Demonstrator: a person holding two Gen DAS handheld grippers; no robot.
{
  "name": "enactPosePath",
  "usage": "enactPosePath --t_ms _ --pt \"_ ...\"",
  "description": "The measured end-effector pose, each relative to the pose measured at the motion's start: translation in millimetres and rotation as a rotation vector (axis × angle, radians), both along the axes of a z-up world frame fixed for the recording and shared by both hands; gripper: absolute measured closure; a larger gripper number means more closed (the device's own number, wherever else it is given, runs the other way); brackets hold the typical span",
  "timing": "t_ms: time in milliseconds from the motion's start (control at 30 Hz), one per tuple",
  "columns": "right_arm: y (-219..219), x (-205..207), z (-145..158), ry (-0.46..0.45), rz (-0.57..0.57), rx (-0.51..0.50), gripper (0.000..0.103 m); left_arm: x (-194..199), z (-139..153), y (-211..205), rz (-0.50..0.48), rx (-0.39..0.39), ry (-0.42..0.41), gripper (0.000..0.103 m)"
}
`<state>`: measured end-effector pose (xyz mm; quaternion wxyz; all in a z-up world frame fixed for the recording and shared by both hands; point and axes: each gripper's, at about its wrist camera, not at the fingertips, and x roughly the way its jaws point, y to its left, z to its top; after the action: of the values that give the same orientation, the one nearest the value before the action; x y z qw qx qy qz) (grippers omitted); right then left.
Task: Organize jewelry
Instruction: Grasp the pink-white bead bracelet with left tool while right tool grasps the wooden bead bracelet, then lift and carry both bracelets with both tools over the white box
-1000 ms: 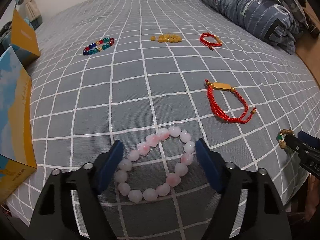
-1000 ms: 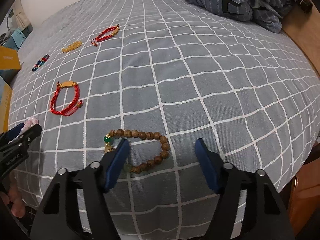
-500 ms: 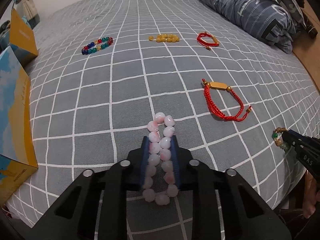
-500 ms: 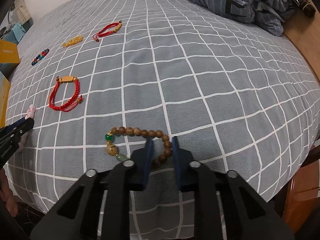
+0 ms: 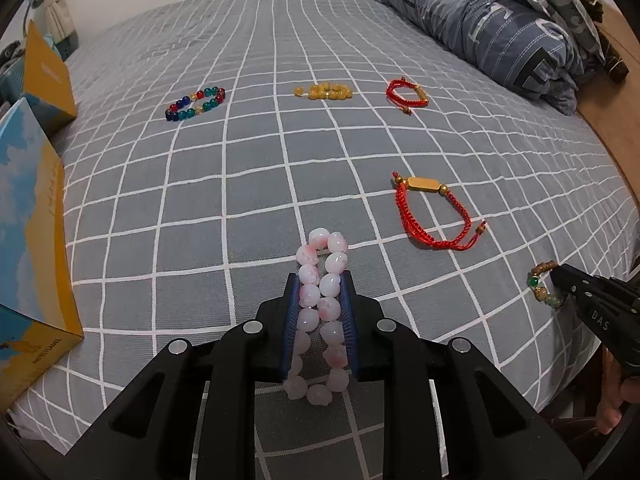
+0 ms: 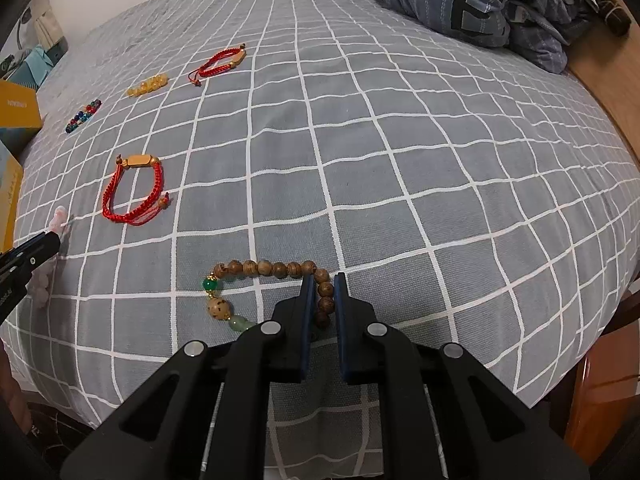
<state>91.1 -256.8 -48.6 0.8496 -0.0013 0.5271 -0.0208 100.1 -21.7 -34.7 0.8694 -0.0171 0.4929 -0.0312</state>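
Two grippers, the left gripper [image 5: 319,280] squeezing the pink bead bracelet [image 5: 320,312] and the right gripper [image 6: 322,280] pinching the brown bead bracelet [image 6: 276,280], both on the bed [image 6: 400,140], might drop them when lifting because round beads slip.

Right gripper [image 6: 322,280] fingers just closed, pinching wooden bead bracelet [image 6: 264,269] on bedspread [image 6: 400,184].
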Motion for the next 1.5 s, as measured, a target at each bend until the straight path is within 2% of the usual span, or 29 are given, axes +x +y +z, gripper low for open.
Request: enactPosePath --t_ms 767,1500 --pt "-1.0 -11.8 37.8 -0.183 -0.006 0.066 0.095 -9.5 23.6 2.7 0.001 -0.008 -0.058 0.083" --pt "10.5 -19.1 65.6 -0.298 -0.029 0.033 0.095 -21.7 53.5 12.7 0.031 0.001 -0.157 0.083"
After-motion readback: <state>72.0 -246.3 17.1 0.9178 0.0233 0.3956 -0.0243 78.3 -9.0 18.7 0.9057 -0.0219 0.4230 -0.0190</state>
